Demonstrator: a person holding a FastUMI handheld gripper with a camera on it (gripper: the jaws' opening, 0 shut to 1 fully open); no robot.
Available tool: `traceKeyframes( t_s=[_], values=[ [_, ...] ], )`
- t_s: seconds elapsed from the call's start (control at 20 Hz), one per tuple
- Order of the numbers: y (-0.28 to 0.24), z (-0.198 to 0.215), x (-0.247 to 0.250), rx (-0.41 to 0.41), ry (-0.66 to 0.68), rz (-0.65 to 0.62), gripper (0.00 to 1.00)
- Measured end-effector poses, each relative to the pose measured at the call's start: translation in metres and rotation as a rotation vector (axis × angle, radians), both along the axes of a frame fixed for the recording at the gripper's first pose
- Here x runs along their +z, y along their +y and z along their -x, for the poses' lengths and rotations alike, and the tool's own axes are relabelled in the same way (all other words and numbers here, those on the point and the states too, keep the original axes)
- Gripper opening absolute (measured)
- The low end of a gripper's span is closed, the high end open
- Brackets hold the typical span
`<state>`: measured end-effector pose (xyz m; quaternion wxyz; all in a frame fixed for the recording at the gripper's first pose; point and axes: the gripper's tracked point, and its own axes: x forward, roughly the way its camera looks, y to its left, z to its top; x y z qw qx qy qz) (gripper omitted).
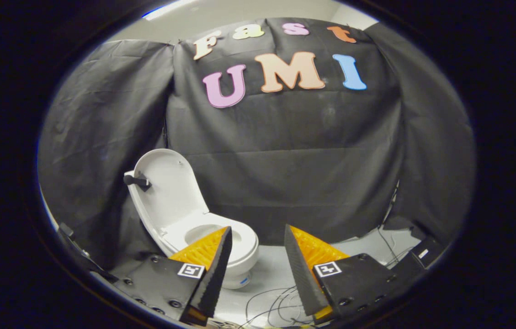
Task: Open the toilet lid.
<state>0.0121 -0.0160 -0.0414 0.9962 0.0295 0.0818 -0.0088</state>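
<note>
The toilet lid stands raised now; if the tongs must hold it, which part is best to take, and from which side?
Probably the black handle jutting from the toilet lid. It is a short bar the open tongs could close on, while the lid is broad and smooth. Approach from the bowl side, since the lid's back leans toward the cloth wall.

This is a staged recording booth, not a real bathroom. Black cloth (285, 151) hangs in creased panels as the walls, with a plain pale ceiling (239, 13) above it. A small white toilet (194, 219) stands alone on a pale floor (276, 274), and loose thin cables (271, 304) trail across that floor near it.
</note>
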Motion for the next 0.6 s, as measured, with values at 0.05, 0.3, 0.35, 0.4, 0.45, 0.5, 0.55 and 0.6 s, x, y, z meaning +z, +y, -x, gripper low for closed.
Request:
traceKeyframes(
  t_s=[0.05, 0.3, 0.35, 0.4, 0.45, 0.5, 0.55, 0.6],
  values=[
    [0.000, 0.007, 0.008, -0.003, -0.012, -0.005, 0.72],
    [0.002, 0.023, 0.020, 0.009, -0.072, -0.027, 0.72],
    [0.000, 0.025, 0.024, 0.007, -0.083, -0.032, 0.72],
    [-0.001, 0.026, 0.027, 0.004, -0.103, -0.037, 0.72],
    [-0.002, 0.028, 0.031, 0.003, -0.119, -0.043, 0.72],
    [-0.002, 0.031, 0.034, 0.002, -0.134, -0.048, 0.72],
    [-0.002, 0.033, 0.037, 0.002, -0.146, -0.050, 0.72],
    [-0.002, 0.031, 0.036, 0.002, -0.149, -0.049, 0.72]
  ],
)
